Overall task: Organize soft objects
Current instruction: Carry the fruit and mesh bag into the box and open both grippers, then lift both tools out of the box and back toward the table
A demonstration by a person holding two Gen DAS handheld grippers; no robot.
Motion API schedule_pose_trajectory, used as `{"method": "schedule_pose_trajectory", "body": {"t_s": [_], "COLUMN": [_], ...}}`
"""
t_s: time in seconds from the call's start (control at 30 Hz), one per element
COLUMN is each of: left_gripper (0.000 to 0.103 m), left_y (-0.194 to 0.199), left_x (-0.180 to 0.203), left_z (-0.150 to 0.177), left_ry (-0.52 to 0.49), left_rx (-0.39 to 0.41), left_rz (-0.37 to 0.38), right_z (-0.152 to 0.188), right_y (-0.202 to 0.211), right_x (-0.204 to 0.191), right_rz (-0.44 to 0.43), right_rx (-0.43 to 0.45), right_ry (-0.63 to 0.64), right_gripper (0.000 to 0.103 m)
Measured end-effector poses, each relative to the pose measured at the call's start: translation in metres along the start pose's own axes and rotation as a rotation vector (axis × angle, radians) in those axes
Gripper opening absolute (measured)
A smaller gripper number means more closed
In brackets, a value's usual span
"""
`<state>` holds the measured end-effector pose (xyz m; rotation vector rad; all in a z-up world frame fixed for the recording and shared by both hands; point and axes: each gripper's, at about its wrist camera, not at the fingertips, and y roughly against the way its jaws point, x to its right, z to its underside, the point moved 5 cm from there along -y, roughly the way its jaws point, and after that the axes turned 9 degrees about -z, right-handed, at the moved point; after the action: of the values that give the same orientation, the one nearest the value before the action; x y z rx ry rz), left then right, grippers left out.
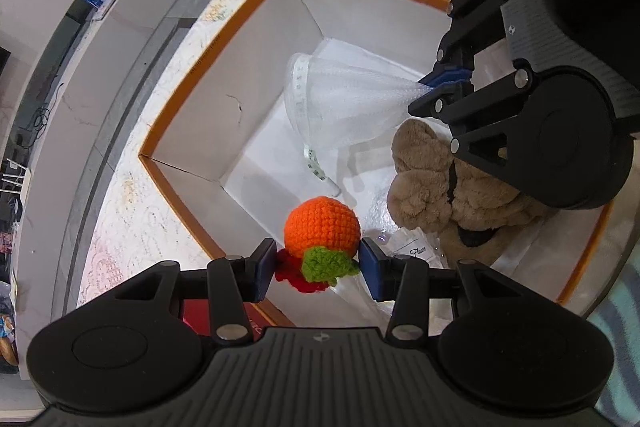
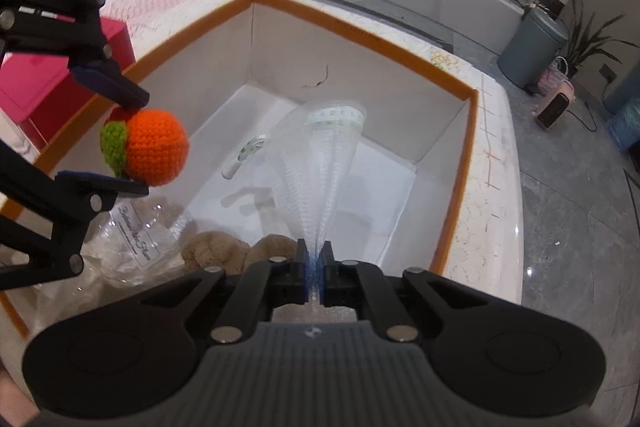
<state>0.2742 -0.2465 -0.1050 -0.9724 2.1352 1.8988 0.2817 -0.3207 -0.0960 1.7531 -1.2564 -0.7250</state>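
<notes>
A white marble counter (image 1: 132, 211) carries the orange-rimmed box (image 1: 224, 39). Above it the left gripper (image 1: 318, 269) clamps a crocheted orange (image 1: 322, 227), and the right gripper (image 2: 315, 267) pinches white mesh (image 2: 320, 163) (both loads hanging). Placing step; next, I think, release both inside.

We see our right tongs (image 2: 315, 267) pinched shut on a sheer white mesh piece (image 2: 320, 163) fanning out over the orange-rimmed box (image 2: 452, 163). At left, our left tongs (image 2: 136, 143) clasp a crocheted orange (image 2: 154, 147) above the box. A tan plush toy (image 2: 224, 251) lies inside, beside clear plastic wrapping (image 2: 136, 235).
</notes>
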Motion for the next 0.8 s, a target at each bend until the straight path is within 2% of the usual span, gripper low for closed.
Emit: {"method": "schedule_pose_trajectory", "body": {"t_s": [0.23,0.3,0.33,0.47,0.8], "left_gripper": [0.060,0.064,0.064,0.064,0.064], "left_y": [-0.004,-0.002,-0.001,0.007,0.040], "left_x": [0.001,0.001,0.001,0.003,-0.004], "left_z": [0.001,0.001,0.001,0.004,0.023], "left_ry": [0.009,0.017,0.019,0.017,0.081], "left_rx": [0.003,0.006,0.008,0.025,0.075], "left_rz": [0.005,0.008,0.011,0.012,0.003], "right_z": [-0.001,-0.001,-0.001,-0.001,0.000], "right_y": [-0.005,-0.005,-0.005,0.000,0.023], "right_x": [0.004,0.003,0.003,-0.002,-0.013], "right_rz": [-0.018,-0.020,-0.021,-0.019,-0.008], "right_rx": [-0.015,-0.016,-0.015,0.001,0.044], "right_ry": [0.019,0.022,0.023,0.046,0.071], "right_gripper": [0.007,0.017,0.018,0.034,0.041]}}
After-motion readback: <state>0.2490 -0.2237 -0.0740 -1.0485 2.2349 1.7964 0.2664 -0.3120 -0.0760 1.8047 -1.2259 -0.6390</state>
